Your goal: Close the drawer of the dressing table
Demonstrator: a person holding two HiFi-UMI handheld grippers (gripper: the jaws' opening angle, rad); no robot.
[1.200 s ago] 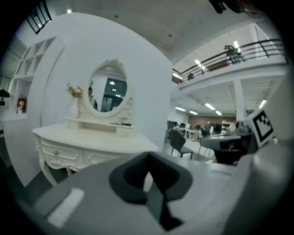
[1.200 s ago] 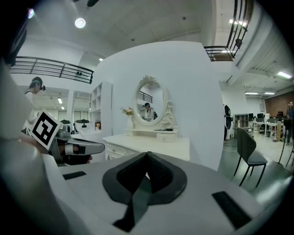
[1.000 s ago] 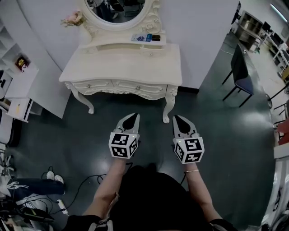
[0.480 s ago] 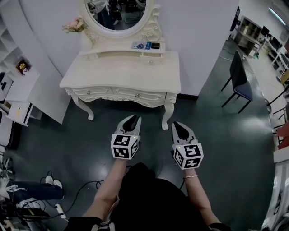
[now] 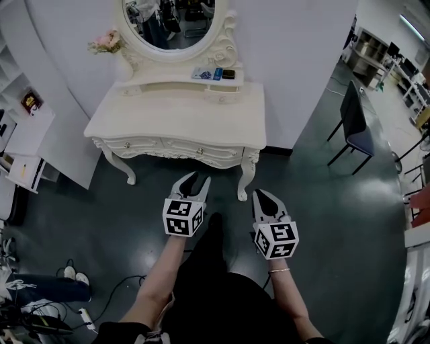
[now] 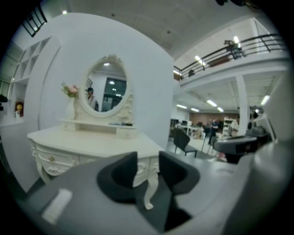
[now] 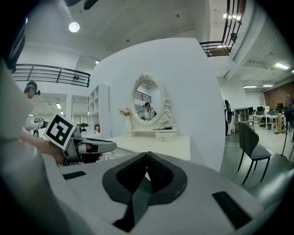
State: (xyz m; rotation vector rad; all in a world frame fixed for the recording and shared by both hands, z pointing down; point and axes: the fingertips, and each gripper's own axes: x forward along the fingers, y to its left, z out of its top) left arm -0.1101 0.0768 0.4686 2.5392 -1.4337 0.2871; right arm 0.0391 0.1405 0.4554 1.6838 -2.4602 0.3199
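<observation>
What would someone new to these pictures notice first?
The ornate cream dressing table with its oval mirror stands against the white wall at the top of the head view. Below it, over the dark floor, hang two grippers with marker cubes: the left gripper, jaws opening on nothing, and the right gripper, jaws together.

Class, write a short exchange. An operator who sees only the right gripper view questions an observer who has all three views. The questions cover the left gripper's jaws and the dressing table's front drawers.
Operator: I see the left gripper only side-on. How do its jaws stand?
Observer: The left gripper view shows them apart and opening, with nothing between them.
Operator: Do the front drawers of the dressing table stick out?
Observer: In the head view they look flush with the table's front, and none visibly protrudes.
</observation>
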